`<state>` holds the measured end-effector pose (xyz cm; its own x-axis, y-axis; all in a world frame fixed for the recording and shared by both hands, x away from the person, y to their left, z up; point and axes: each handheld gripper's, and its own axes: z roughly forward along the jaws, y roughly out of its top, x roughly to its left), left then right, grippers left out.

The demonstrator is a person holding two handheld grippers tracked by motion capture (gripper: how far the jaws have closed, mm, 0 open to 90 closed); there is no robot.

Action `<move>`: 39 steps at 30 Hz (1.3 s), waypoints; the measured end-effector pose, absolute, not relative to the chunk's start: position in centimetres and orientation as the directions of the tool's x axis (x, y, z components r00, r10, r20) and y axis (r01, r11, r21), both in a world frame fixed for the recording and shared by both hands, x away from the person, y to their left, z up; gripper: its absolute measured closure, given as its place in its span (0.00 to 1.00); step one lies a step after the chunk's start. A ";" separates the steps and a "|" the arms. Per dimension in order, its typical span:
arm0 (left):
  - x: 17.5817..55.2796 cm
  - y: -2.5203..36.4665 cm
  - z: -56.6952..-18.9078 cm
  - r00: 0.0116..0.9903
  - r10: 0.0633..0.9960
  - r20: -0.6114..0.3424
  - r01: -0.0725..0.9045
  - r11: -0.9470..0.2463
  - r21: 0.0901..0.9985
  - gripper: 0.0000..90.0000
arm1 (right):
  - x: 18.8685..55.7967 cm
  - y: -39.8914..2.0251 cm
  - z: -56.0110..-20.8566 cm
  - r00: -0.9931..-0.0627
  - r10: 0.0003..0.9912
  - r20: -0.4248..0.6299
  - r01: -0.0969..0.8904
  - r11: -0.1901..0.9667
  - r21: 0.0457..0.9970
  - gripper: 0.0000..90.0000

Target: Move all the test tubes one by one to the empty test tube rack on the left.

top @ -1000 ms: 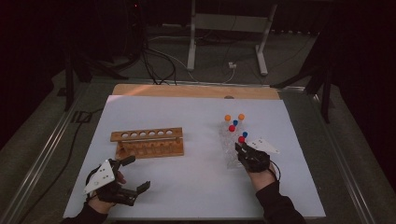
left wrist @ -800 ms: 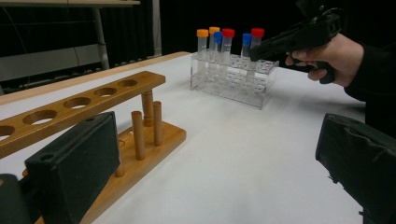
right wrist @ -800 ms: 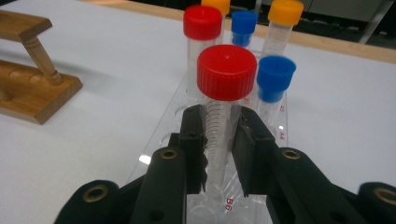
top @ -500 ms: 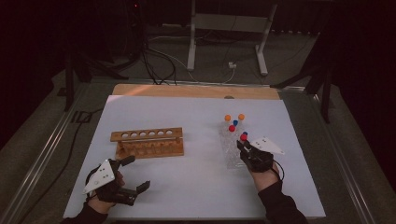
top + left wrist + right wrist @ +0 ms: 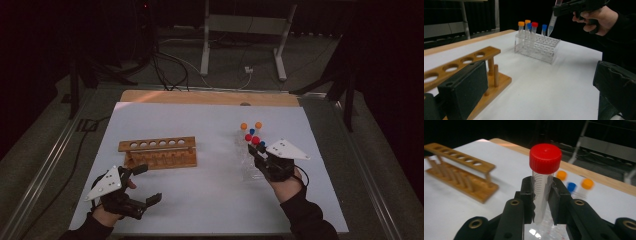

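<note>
- The right gripper (image 5: 541,202) has its jaws closed on a clear tube with a red cap (image 5: 545,158), pinching it just below the cap.
- The tube stands upright between the jaws, with printed marks showing down its side.
- In the left gripper view, the tube's pointed tip (image 5: 550,31) hangs in the air above the clear plastic rack (image 5: 541,48), free of its holes.
- In the high view, the right gripper (image 5: 260,150) sits at the near right of the rack (image 5: 247,160), with the red cap (image 5: 255,140) at its front.
- The rack holds more capped tubes at its far end: two orange (image 5: 243,126), blue (image 5: 252,131) and another red (image 5: 247,137).
- The left gripper (image 5: 150,182) has its jaws spread wide with nothing between them.
- It lies low over the white mat (image 5: 210,125) at the near left, just in front of the wooden rack (image 5: 157,152).
- In the left gripper view, the jaws frame the near end of the wooden rack (image 5: 461,62) on one side and bare mat on the other.
- The wooden rack has a row of round holes along its top bar and pegs on its base; no tube stands in it.
- The two racks are well apart, the wooden one left of the middle, the clear one to the right.
</note>
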<state>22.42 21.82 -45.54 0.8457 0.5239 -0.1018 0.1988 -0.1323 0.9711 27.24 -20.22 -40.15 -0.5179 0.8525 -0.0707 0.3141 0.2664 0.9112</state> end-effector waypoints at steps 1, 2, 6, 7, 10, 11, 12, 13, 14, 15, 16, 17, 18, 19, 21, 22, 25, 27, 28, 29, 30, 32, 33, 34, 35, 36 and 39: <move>22.5 21.7 -45.2 0.848 0.520 -0.101 0.200 -0.139 0.970 0.01 | 27.2 -20.0 -39.9 -0.532 0.844 -0.070 0.310 0.270 0.912 0.83; 22.5 21.7 -45.2 0.848 0.520 -0.101 0.200 -0.139 0.970 0.01 | 27.1 -19.7 -39.8 -0.546 0.835 -0.070 0.307 0.277 0.910 0.83; 23.0 21.0 -43.7 0.863 0.494 -0.111 0.201 -0.135 0.970 0.01 | 26.7 -18.6 -39.4 -0.595 0.802 -0.056 0.304 0.289 0.908 0.83; 23.0 21.0 -43.7 0.863 0.494 -0.111 0.201 -0.135 0.970 0.01 | 26.5 -18.4 -39.4 -0.606 0.793 -0.054 0.302 0.293 0.907 0.83; 23.4 20.5 -42.7 0.872 0.482 -0.092 0.186 -0.152 0.971 0.01 | 26.3 -17.9 -39.6 -0.632 0.773 -0.045 0.301 0.299 0.906 0.83; 23.5 20.2 -42.4 0.873 0.480 -0.089 0.183 -0.153 0.971 0.01 | 26.1 -17.3 -40.0 -0.656 0.754 -0.039 0.302 0.309 0.902 0.83; 23.7 20.0 -42.2 0.877 0.471 -0.092 0.185 -0.155 0.970 0.01 | 26.0 -17.0 -40.3 -0.666 0.746 -0.035 0.304 0.313 0.900 0.83; 23.8 19.7 -42.0 0.880 0.467 -0.089 0.182 -0.157 0.971 0.01 | 25.9 -16.6 -40.6 -0.677 0.735 -0.035 0.303 0.322 0.897 0.83; 24.1 19.1 -41.6 0.890 0.446 -0.094 0.187 -0.168 0.968 0.01 | 25.8 -16.3 -40.9 -0.687 0.726 -0.033 0.305 0.329 0.894 0.83; 24.1 19.1 -41.6 0.890 0.446 -0.094 0.187 -0.168 0.968 0.01 | 25.7 -16.0 -41.2 -0.697 0.717 -0.029 0.307 0.334 0.891 0.83; 24.5 18.3 -41.4 0.902 0.422 -0.093 0.185 -0.184 0.965 0.01 | 25.6 -15.7 -41.5 -0.703 0.710 -0.026 0.312 0.341 0.887 0.83; 24.6 17.8 -41.4 0.906 0.414 -0.087 0.181 -0.193 0.964 0.01 | 25.5 -15.4 -41.7 -0.713 0.701 -0.026 0.311 0.349 0.884 0.83; 24.6 17.8 -41.4 0.906 0.414 -0.087 0.181 -0.193 0.964 0.01 | 25.4 -15.1 -42.0 -0.720 0.693 -0.023 0.313 0.355 0.881 0.83; 24.6 17.3 -41.3 0.911 0.403 -0.082 0.173 -0.195 0.965 0.01 | 25.3 -14.8 -42.2 -0.727 0.686 -0.020 0.315 0.360 0.878 0.83; 25.1 16.2 -41.2 0.925 0.367 -0.101 0.181 -0.189 0.965 0.01 | 25.1 -14.4 -42.5 -0.742 0.670 -0.018 0.312 0.370 0.875 0.83; 25.2 15.8 -41.1 0.928 0.358 -0.097 0.178 -0.200 0.964 0.01 | 25.0 -14.2 -42.6 -0.747 0.664 -0.014 0.315 0.373 0.873 0.83; 25.6 14.6 -41.0 0.935 0.340 -0.102 0.179 -0.205 0.962 0.03 | 24.7 -13.6 -42.9 -0.767 0.641 -0.007 0.313 0.383 0.869 0.83; 25.7 14.3 -41.0 0.937 0.333 -0.102 0.177 -0.201 0.963 0.03 | 24.6 -13.5 -42.9 -0.773 0.634 -0.007 0.310 0.387 0.868 0.83; 25.9 14.1 -41.0 0.938 0.331 -0.106 0.178 -0.197 0.964 0.05 | 24.4 -13.1 -42.9 -0.782 0.623 -0.003 0.306 0.389 0.869 0.83; 26.1 13.5 -41.2 0.941 0.321 -0.103 0.174 -0.201 0.964 0.07 | 24.3 -13.0 -42.9 -0.788 0.616 -0.001 0.305 0.391 0.869 0.83; 26.1 13.5 -41.2 0.941 0.321 -0.103 0.174 -0.201 0.964 0.08 | 24.3 -13.0 -42.9 -0.788 0.616 -0.001 0.305 0.391 0.869 0.83; 26.3 12.9 -41.3 0.944 0.312 -0.106 0.175 -0.201 0.964 0.13 | 24.1 -12.7 -42.9 -0.796 0.605 0.006 0.304 0.392 0.868 0.83; 26.4 12.6 -41.3 0.945 0.309 -0.102 0.169 -0.199 0.965 0.17 | 24.1 -12.6 -42.9 -0.800 0.600 0.005 0.301 0.394 0.868 0.83; 26.5 12.4 -41.4 0.946 0.308 -0.104 0.170 -0.195 0.966 0.18 | 24.0 -12.5 -42.8 -0.803 0.596 0.004 0.299 0.396 0.868 0.83; 26.7 12.0 -41.4 0.948 0.304 -0.098 0.165 -0.203 0.965 0.19 | 24.0 -12.3 -42.8 -0.807 0.591 0.001 0.294 0.400 0.868 0.83; 26.7 12.0 -41.4 0.948 0.304 -0.098 0.165 -0.203 0.965 0.22 | 23.9 -12.2 -42.8 -0.808 0.589 0.003 0.295 0.400 0.868 0.83; 27.0 11.4 -41.5 0.947 0.308 -0.091 0.161 -0.209 0.965 0.31 | 23.8 -12.0 -42.7 -0.815 0.579 0.002 0.288 0.402 0.869 0.83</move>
<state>26.99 11.42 -41.51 0.9472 0.3076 -0.0910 0.1606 -0.2092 0.9646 23.80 -11.95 -42.73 -0.8154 0.5789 0.0024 0.2880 0.4021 0.8691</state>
